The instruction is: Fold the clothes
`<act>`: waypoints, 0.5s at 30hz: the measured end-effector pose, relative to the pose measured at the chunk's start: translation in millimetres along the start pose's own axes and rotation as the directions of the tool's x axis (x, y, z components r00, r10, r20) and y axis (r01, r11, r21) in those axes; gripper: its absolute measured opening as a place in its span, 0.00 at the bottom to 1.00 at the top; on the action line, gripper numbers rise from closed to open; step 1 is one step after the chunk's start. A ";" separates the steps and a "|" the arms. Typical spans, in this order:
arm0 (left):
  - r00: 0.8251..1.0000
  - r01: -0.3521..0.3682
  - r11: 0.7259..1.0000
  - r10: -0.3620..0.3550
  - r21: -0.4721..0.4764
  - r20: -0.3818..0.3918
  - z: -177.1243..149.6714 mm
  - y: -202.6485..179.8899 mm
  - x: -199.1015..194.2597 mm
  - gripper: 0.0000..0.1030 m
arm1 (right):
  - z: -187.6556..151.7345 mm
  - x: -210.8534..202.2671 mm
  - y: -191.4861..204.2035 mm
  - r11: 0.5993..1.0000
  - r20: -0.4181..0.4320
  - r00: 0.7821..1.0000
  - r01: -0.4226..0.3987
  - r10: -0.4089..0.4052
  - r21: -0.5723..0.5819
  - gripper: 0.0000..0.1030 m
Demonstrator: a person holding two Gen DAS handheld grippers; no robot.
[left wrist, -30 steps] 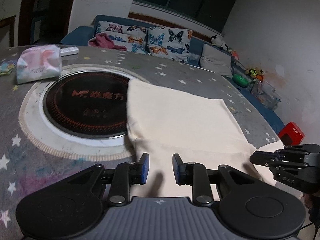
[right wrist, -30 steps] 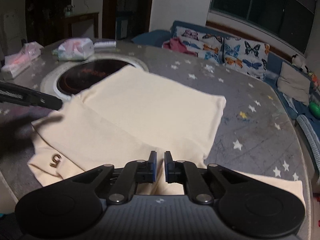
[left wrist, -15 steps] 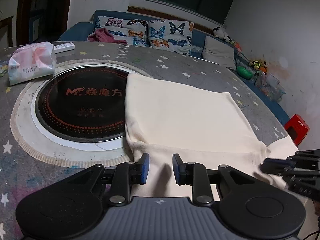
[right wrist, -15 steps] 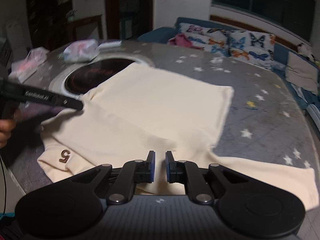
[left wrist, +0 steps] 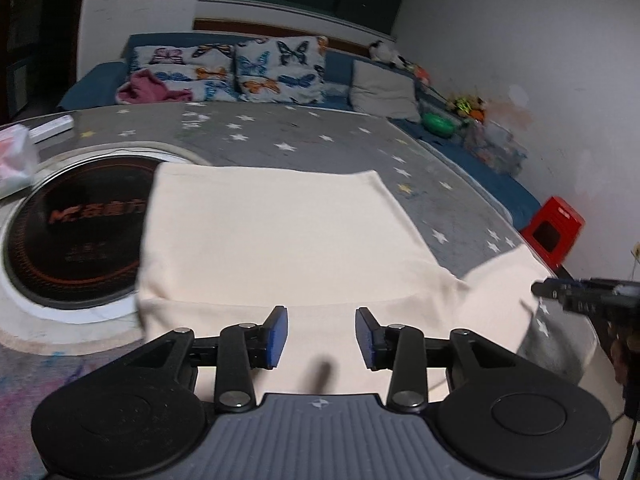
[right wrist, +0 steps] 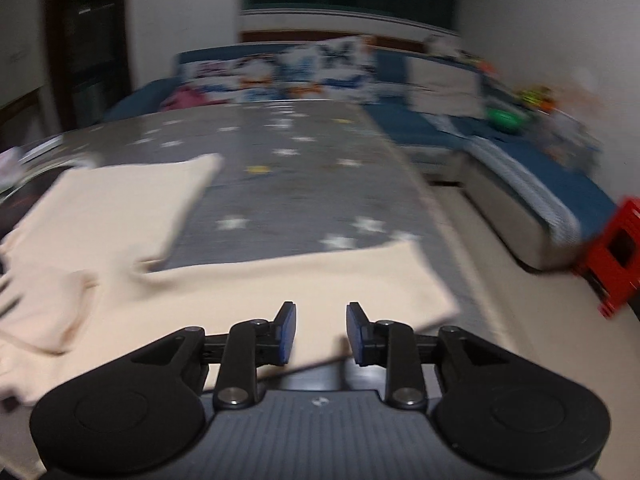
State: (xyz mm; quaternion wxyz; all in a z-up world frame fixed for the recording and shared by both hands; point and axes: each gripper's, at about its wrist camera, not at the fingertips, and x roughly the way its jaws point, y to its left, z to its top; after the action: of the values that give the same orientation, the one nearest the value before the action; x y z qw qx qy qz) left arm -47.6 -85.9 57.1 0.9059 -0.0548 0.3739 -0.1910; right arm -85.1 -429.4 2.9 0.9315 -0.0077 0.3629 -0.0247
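A cream shirt (left wrist: 276,240) lies partly folded on the grey star-patterned table (left wrist: 320,140). One sleeve (right wrist: 320,284) stretches to the right toward the table's edge. My left gripper (left wrist: 321,336) is open and empty, low over the shirt's near edge. My right gripper (right wrist: 320,332) is open and empty, just over the near edge of the sleeve. It also shows at the far right of the left wrist view (left wrist: 580,292). The right wrist view is blurred by motion.
A round black cooktop (left wrist: 76,232) is set in the table, partly under the shirt's left side. A tissue pack (left wrist: 12,160) and a remote (left wrist: 52,128) lie at the far left. A blue sofa with butterfly cushions (left wrist: 256,72) stands behind. A red box (left wrist: 554,232) sits on the floor at the right.
Both grippers have opened wider. The right gripper has swung to the right, from the shirt's body to the sleeve. The left gripper has turned slightly right.
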 end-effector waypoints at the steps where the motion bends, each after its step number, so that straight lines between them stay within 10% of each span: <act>1: 1.000 0.004 1.000 -0.004 0.008 -0.006 -0.2 -3.9 2.1 0.40 | -0.4 1.7 -7.9 1.000 0.001 1.000 0.019 -0.019 0.022 0.27; 15: 0.998 0.027 0.997 -0.023 0.079 -0.050 -2.8 -38.5 17.4 0.43 | -9.6 33.6 -67.8 0.975 0.007 0.992 0.122 -0.126 0.185 0.38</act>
State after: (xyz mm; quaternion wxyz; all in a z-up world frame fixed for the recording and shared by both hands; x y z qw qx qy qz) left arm -50.1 -128.0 52.9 0.8955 -0.0186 0.3875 -0.2183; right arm -69.6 -498.8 -24.7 0.9281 0.0557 0.3494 -0.1162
